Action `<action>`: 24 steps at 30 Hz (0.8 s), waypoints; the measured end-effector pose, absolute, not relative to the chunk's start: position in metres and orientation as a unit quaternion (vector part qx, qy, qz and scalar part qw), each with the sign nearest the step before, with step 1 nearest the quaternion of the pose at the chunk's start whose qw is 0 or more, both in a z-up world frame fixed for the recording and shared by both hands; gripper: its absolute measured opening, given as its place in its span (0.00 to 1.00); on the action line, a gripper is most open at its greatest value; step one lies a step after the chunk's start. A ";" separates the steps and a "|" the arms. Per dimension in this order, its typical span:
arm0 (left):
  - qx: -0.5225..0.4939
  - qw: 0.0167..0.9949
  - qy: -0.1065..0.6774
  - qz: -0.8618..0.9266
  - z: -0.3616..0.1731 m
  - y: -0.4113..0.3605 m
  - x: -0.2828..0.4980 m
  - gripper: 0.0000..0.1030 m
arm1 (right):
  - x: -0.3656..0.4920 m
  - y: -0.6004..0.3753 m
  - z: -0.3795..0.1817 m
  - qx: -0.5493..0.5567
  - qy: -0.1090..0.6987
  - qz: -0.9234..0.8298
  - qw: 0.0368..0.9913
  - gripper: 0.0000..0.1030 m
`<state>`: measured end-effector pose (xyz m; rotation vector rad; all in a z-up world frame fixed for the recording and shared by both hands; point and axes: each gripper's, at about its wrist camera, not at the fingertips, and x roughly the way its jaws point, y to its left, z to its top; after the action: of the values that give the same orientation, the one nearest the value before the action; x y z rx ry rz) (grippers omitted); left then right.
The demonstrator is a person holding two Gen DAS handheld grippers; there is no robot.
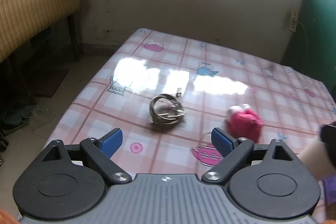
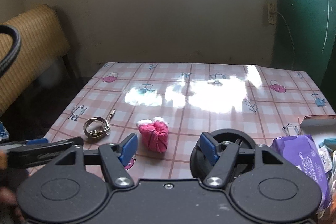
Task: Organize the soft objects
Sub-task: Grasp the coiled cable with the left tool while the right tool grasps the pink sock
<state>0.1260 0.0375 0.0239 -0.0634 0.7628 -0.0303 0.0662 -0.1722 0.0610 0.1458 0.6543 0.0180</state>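
Pink rolled-up socks [image 2: 154, 135] are just sitting on the table [image 2: 210, 102] with the checked teapot cloth, a coiled cable [image 2: 97, 129] lying a bit off to their left. Left gripper [image 1: 168, 140] has its blue fingers [image 1: 112, 140] spread wide with nothing between them, hanging over the table near the cable. Right gripper [image 2: 168, 147] is spread too, empty, socks just ahead of it, black round thing [image 2: 247, 138] behind its right finger.
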 end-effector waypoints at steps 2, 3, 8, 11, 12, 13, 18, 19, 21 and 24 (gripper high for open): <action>-0.029 0.924 0.381 -0.012 0.014 0.039 0.139 0.91 | 0.066 -0.168 0.058 0.067 0.318 0.015 0.946 0.76; -0.028 0.923 0.383 -0.015 0.010 0.039 0.145 0.91 | 0.066 -0.166 0.057 0.064 0.318 0.018 0.946 0.76; 0.002 0.925 0.380 -0.013 -0.008 0.030 0.177 0.92 | 0.070 -0.155 0.048 0.059 0.324 0.035 0.944 0.76; 0.010 0.924 0.382 -0.012 -0.016 0.027 0.194 0.93 | 0.073 -0.150 0.044 0.056 0.329 0.040 0.942 0.76; 0.017 0.924 0.382 -0.009 -0.018 0.026 0.199 0.95 | 0.074 -0.149 0.042 0.057 0.331 0.043 0.941 0.76; 0.024 0.924 0.382 -0.006 -0.020 0.025 0.204 0.99 | 0.075 -0.148 0.040 0.058 0.333 0.045 0.940 0.76; 0.066 0.924 0.375 -0.025 -0.031 0.016 0.214 0.98 | 0.084 -0.141 0.031 0.060 0.341 0.043 0.937 0.76; 0.075 0.924 0.374 -0.030 -0.034 0.014 0.214 0.95 | 0.085 -0.140 0.030 0.060 0.342 0.043 0.937 0.76; 0.072 0.928 0.363 -0.036 -0.037 0.016 0.212 0.90 | 0.087 -0.136 0.029 0.052 0.339 0.040 0.938 0.76; 0.066 0.933 0.351 -0.050 -0.035 0.019 0.208 0.63 | 0.087 -0.121 0.034 0.019 0.324 0.022 0.946 0.76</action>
<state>0.2076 0.0188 -0.0350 0.1345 0.7180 -0.1018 0.0871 -0.1210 0.0338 0.0392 0.6597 0.0457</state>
